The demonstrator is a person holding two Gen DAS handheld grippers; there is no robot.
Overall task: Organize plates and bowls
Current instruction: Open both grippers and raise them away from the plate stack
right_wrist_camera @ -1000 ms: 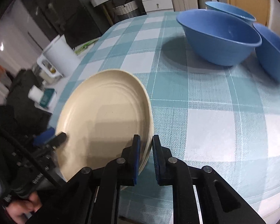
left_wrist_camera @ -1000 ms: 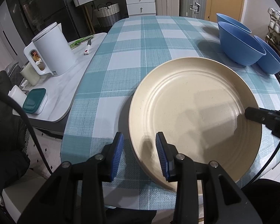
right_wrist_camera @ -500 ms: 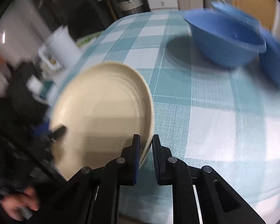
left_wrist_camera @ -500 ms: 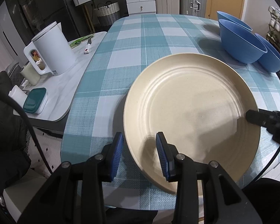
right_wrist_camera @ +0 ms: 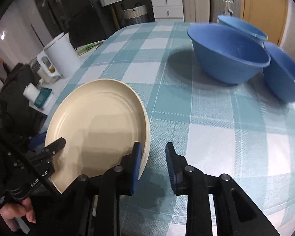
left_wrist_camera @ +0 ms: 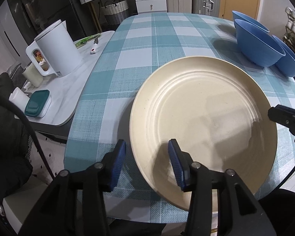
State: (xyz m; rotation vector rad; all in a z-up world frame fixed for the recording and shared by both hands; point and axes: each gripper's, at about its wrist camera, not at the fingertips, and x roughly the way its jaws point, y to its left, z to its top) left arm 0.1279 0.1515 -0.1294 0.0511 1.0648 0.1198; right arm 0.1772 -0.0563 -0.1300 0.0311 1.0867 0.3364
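Straddling plate (left_wrist_camera: 204, 114) rim, both grippers (fingers parted)

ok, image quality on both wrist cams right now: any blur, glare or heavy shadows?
Left wrist: sharp, strong fisheye bending; soft shadows of the gripper fingers fall on the cream plate. Right wrist: slightly soft, with faint motion smear on the blue bowls and background; glare spot on the dark cabinet at far left; dark shadow beside the nearest bowl.
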